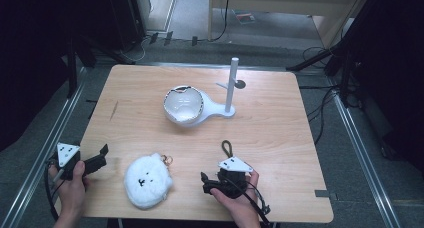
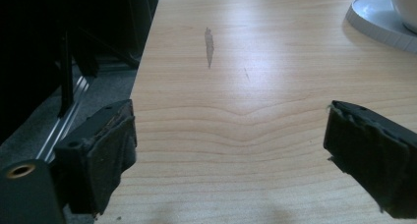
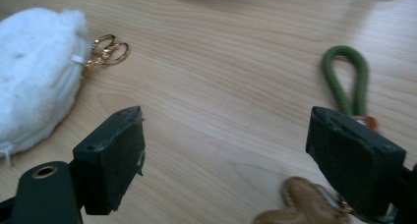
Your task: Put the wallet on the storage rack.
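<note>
Both sets of fingers stood wide apart and held nothing: the right gripper (image 3: 223,150) hovered low over the tabletop (image 1: 280,133) with the brown charm (image 3: 295,204) and its green cord loop (image 3: 346,76) just beside its far finger, and the left gripper (image 2: 231,150) waited over bare wood near the edge. By my judgement the work had hardly begun. The white plush pouch (image 1: 147,182) with its gold clasp (image 3: 107,49) lay untouched between them. Farther out, the white bowl (image 1: 184,105) beside the white stand (image 1: 231,88) looked empty.
</note>
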Tool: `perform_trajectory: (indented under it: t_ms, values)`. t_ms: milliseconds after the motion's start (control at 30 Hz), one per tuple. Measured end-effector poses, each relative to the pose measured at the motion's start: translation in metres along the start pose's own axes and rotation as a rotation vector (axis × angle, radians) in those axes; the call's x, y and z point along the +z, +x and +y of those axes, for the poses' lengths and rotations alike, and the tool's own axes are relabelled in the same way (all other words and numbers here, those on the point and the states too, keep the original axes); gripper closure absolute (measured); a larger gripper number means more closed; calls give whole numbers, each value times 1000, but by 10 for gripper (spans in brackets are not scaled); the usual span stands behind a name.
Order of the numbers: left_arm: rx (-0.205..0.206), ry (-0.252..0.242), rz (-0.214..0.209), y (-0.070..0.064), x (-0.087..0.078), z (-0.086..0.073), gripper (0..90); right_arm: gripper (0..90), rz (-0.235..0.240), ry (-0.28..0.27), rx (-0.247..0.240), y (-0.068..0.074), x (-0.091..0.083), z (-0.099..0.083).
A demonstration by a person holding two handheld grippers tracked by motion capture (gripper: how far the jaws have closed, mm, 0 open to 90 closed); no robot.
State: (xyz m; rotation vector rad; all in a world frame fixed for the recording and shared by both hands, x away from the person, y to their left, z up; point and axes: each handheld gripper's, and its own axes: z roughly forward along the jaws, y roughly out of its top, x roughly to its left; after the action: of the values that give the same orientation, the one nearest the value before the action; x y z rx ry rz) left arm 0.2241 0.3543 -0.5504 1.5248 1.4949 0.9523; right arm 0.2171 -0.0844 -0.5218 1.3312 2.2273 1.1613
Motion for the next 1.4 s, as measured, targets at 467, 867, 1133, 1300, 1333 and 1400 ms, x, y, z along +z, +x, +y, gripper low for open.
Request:
perform_trajectory:
  t_ms: [467, 867, 1133, 1300, 1333, 1400]
  values:
    - [-1, 0, -19, 0, 1, 0, 30, 174, 107, 44, -19, 37, 23, -3]
    - [16, 4, -37, -1, 1, 0, 0, 188, 148, 56, -45, 59, 31, 0]
    - [13, 3, -37, 0, 1, 0, 0, 191, 204, 74, -48, 80, 43, 3]
    - [12, 9, -37, 0, 2, 1, 0, 185, 226, 97, -54, 91, 50, 3]
    - [12, 9, -37, 0, 2, 1, 0, 182, 228, 97, -53, 93, 52, 4]
    - [10, 12, -37, 0, 2, 1, 0, 150, 226, 103, -40, 96, 55, 4]
